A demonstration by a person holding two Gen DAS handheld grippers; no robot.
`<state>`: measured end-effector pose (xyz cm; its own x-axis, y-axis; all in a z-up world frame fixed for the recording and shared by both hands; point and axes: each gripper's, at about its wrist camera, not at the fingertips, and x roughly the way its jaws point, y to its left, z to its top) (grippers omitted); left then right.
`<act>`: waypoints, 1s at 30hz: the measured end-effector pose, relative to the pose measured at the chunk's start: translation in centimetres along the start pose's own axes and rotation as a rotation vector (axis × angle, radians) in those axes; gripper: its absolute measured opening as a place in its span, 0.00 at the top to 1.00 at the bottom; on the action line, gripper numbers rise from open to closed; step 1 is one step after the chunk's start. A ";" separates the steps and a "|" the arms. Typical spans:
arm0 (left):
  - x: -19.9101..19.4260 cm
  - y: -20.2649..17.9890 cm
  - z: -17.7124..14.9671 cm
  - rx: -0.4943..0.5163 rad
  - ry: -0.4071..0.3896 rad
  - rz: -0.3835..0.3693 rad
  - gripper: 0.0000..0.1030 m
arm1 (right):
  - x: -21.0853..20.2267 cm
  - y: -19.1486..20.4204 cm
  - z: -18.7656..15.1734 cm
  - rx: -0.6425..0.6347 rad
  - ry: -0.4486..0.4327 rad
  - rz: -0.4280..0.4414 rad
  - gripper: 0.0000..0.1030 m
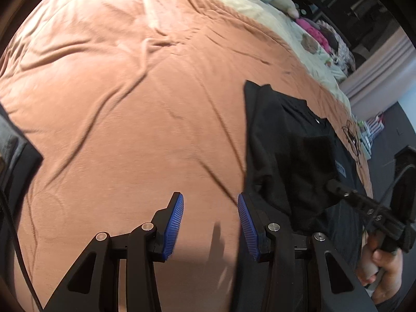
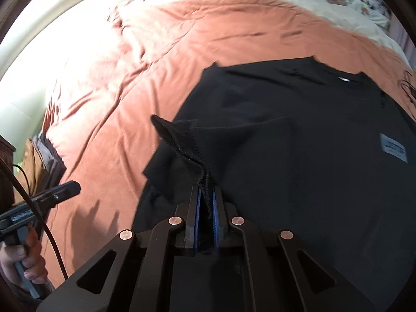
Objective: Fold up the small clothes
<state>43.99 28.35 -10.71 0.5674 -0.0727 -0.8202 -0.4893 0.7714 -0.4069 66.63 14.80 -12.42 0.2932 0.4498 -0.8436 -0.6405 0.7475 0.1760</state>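
Observation:
A black t-shirt [image 2: 299, 135] lies spread on a rust-orange bedspread [image 2: 109, 98], with a grey patch label [image 2: 393, 147] on it. My right gripper [image 2: 206, 195] is shut on a ribbed hem of the shirt and lifts a fold of cloth up off the bed. My left gripper [image 1: 210, 205] is open and empty, above bare bedspread [image 1: 117, 119] just left of the shirt [image 1: 286, 143]. The right gripper [image 1: 335, 186] also shows in the left wrist view, at the shirt's near right side. The left gripper [image 2: 70, 188] shows at the left edge of the right wrist view.
A cream blanket [image 1: 260, 7] covers the far end of the bed, with stuffed toys and a pink item [image 1: 312, 30] on it. A black cord [image 1: 352, 137] lies on the bedspread beyond the shirt. The bed's right edge drops to a dark floor [image 1: 390, 130].

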 end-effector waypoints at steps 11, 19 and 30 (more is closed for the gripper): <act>4.8 -4.9 -1.0 0.107 0.061 0.100 0.55 | -8.1 -10.4 -2.4 0.119 -0.105 -0.069 0.96; 7.6 -6.1 -1.5 0.142 0.087 0.174 0.55 | -10.9 -18.9 -6.1 0.265 -0.125 -0.111 0.96; 8.9 -6.5 -1.7 0.164 0.101 0.236 0.55 | -8.8 -28.8 -13.0 0.560 -0.152 0.113 0.69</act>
<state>51.11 21.60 -15.99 0.3776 0.0644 -0.9237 -0.4814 0.8658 -0.1364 73.31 -17.01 -16.66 0.3698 0.5761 -0.7290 -0.2137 0.8163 0.5367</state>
